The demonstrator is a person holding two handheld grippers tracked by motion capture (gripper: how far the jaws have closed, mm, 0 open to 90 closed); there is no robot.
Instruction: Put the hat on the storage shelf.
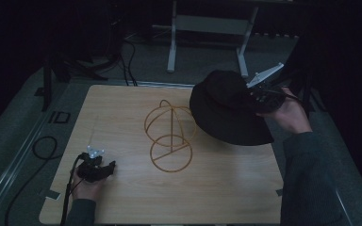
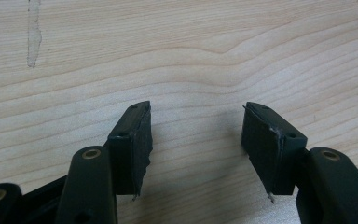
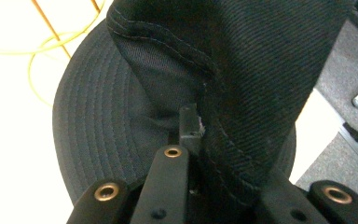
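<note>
A black bucket hat (image 1: pixel 226 108) hangs in the air over the table's right side, its brim tilted down toward the table. My right gripper (image 1: pixel 259 96) is shut on the hat's brim edge; in the right gripper view the dark fabric (image 3: pixel 242 84) folds over one jaw and hides the other. A gold wire hat stand (image 1: pixel 169 134) with a domed top and a ring base stands at the table's middle, just left of the hat. My left gripper (image 1: pixel 101 168) rests low at the front left, open, with bare wood (image 2: pixel 196 140) between its pads.
The light wooden table (image 1: pixel 122 197) has a pale streak (image 2: pixel 33 32) on its left part. Cables (image 1: pixel 45 146) lie on the grey floor to the left. A white metal frame (image 1: pixel 207 28) stands beyond the table's far edge.
</note>
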